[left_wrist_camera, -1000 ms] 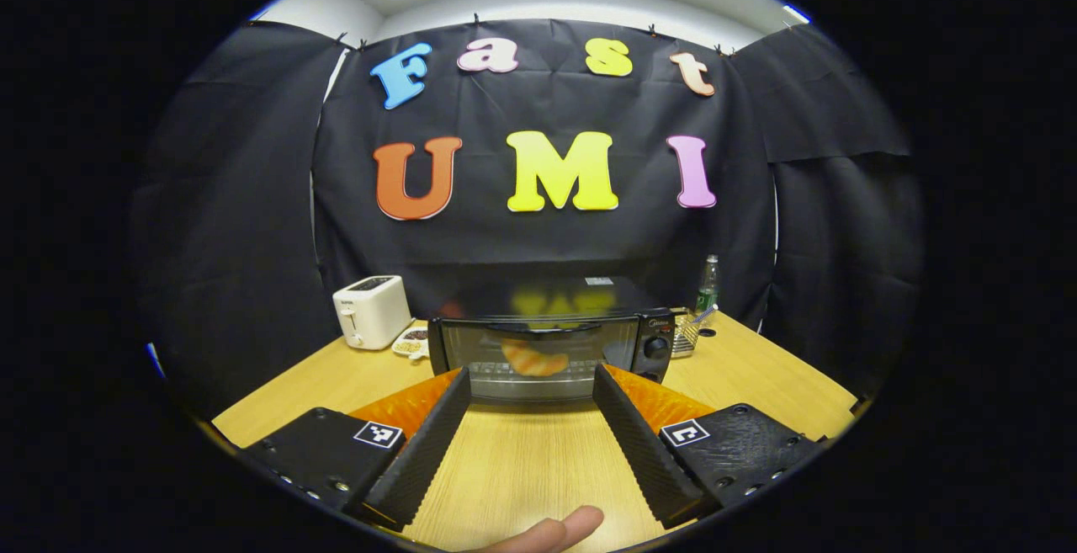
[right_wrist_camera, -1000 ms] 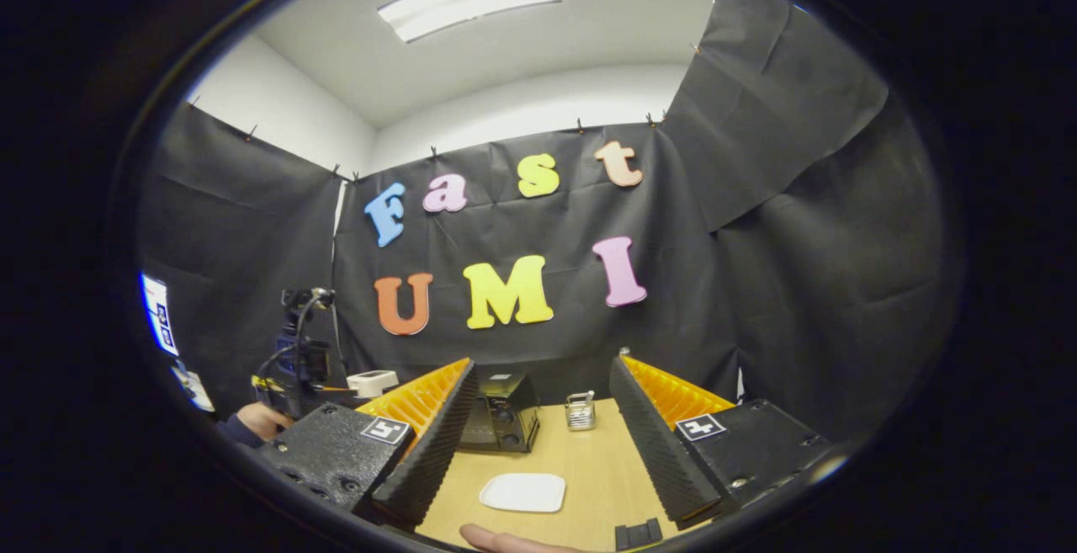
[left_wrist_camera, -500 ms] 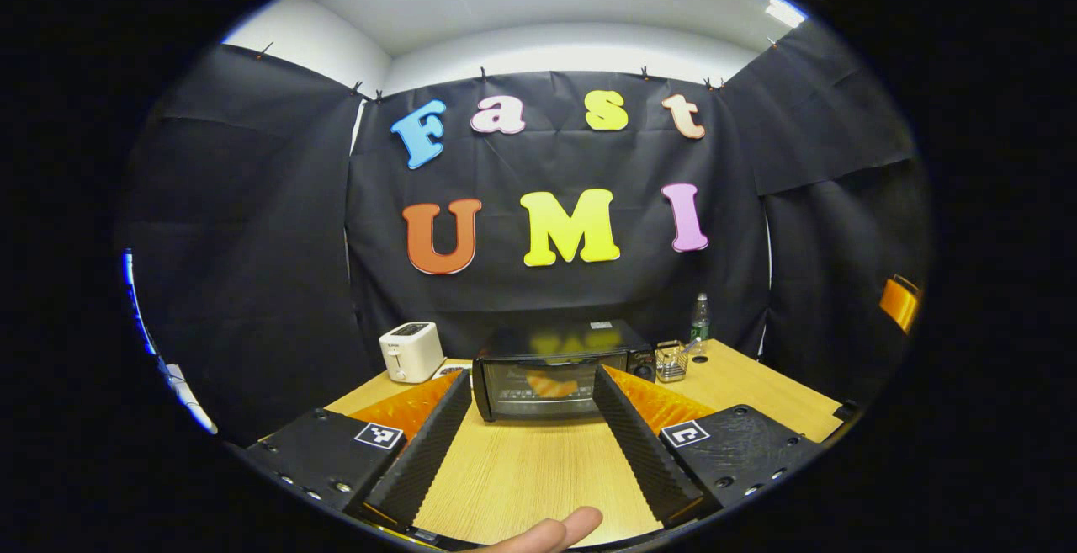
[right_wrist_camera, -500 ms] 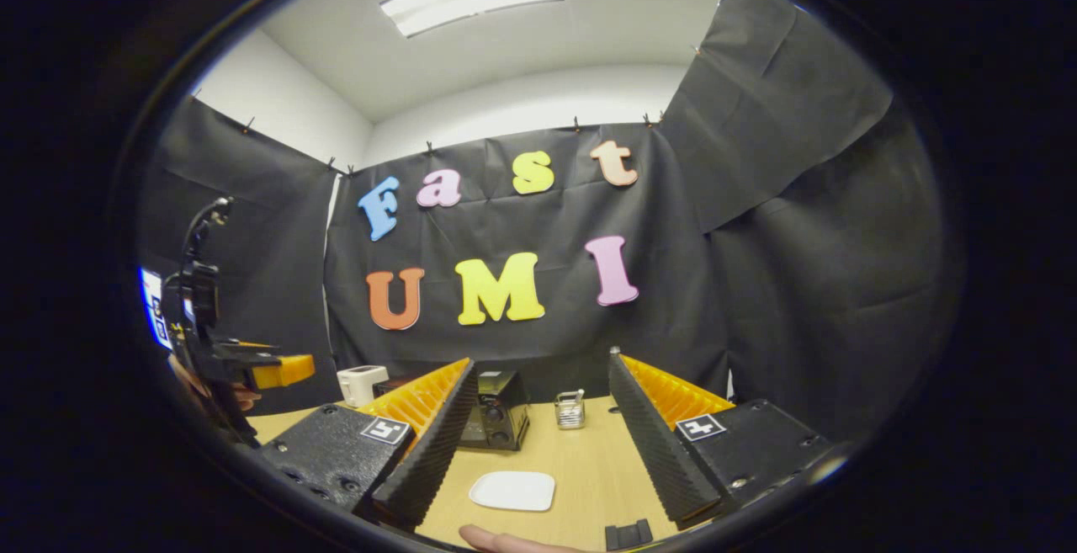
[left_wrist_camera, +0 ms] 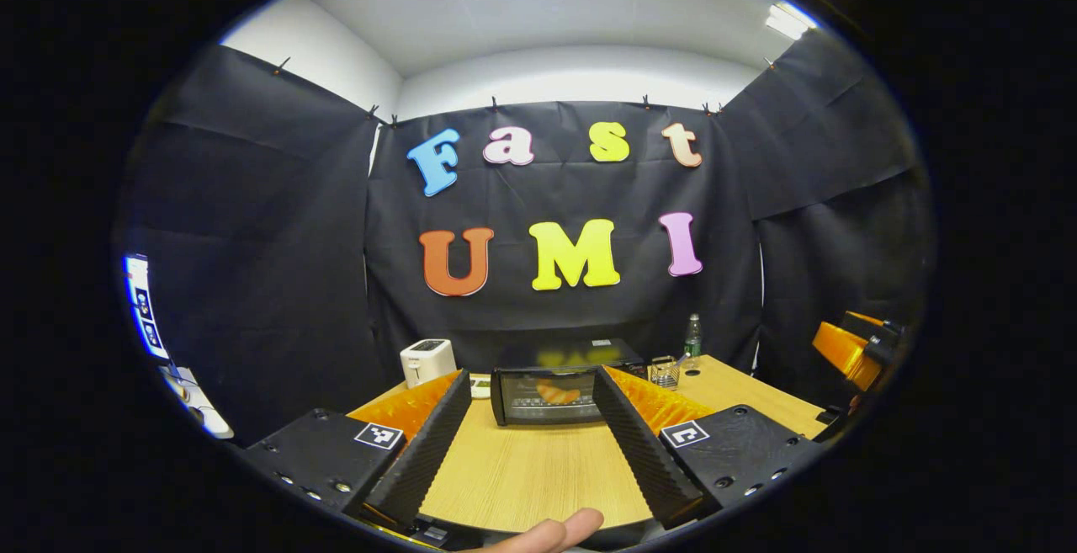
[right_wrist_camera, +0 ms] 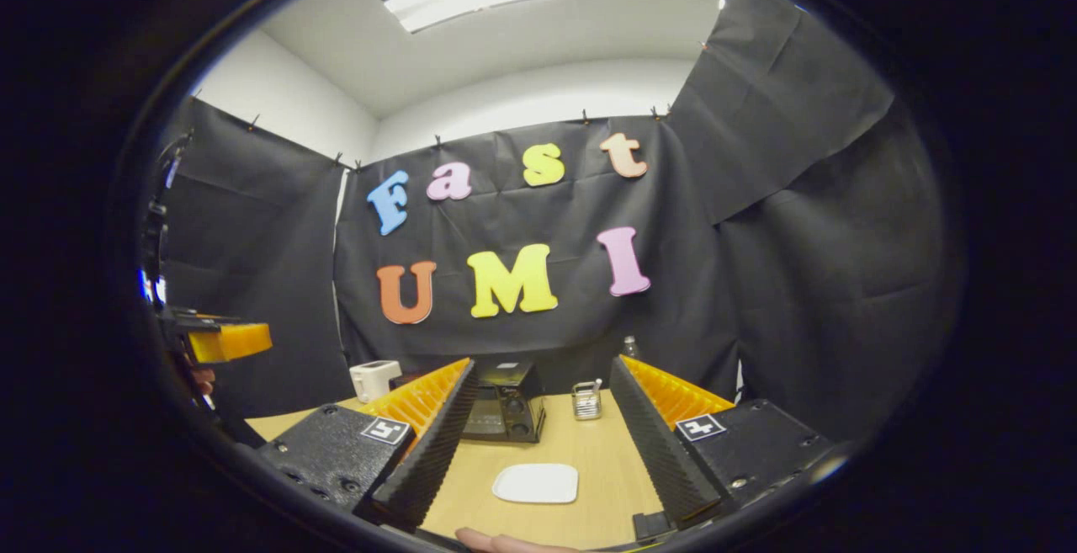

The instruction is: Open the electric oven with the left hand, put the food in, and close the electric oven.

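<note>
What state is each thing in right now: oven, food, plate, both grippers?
electric oven: door shut, upright at the back of the table.
food: inside the oven, seen through the door glass.
white plate: bare, flat on the table.
left gripper: open, holding nothing, back from the oven.
right gripper: open, holding nothing, above the table.
toaster: upright, nothing showing in its slots.

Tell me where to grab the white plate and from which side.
Take the plate by its near rim, coming in low from the front with the right gripper, one finger over the edge and one under. It lies flat and shallow on the table, so only the thin raised rim offers a hold. Nothing crowds its near side; the oven stands behind.
</note>
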A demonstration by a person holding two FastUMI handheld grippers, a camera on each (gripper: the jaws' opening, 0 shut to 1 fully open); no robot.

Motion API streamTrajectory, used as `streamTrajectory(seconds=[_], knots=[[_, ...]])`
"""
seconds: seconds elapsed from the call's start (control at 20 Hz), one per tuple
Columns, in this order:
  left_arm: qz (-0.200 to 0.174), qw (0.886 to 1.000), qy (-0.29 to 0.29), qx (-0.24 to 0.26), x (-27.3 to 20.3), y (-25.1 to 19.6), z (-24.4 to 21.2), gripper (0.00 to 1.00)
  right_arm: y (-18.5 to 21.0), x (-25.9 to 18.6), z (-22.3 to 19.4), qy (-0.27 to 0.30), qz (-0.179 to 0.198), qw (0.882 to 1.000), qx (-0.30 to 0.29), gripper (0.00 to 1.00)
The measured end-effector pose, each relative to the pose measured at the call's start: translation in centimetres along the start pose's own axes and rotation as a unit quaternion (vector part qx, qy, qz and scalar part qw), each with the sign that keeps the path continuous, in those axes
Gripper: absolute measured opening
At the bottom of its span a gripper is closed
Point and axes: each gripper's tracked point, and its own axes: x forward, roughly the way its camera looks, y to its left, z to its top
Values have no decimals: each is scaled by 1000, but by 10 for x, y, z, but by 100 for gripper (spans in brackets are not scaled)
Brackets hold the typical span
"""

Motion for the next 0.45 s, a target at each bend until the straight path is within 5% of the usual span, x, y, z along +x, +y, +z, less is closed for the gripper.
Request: streamTrajectory(seconds=[0.2, 0.45], knots=[[-13, 1000, -7, 4, -10, -6, -3, 95, 22, 7, -19, 24, 19, 999, -22, 96], [29, 998, -28, 40, -7, 10, 3, 96, 28, 7, -19, 24, 30, 999, -28, 96]])
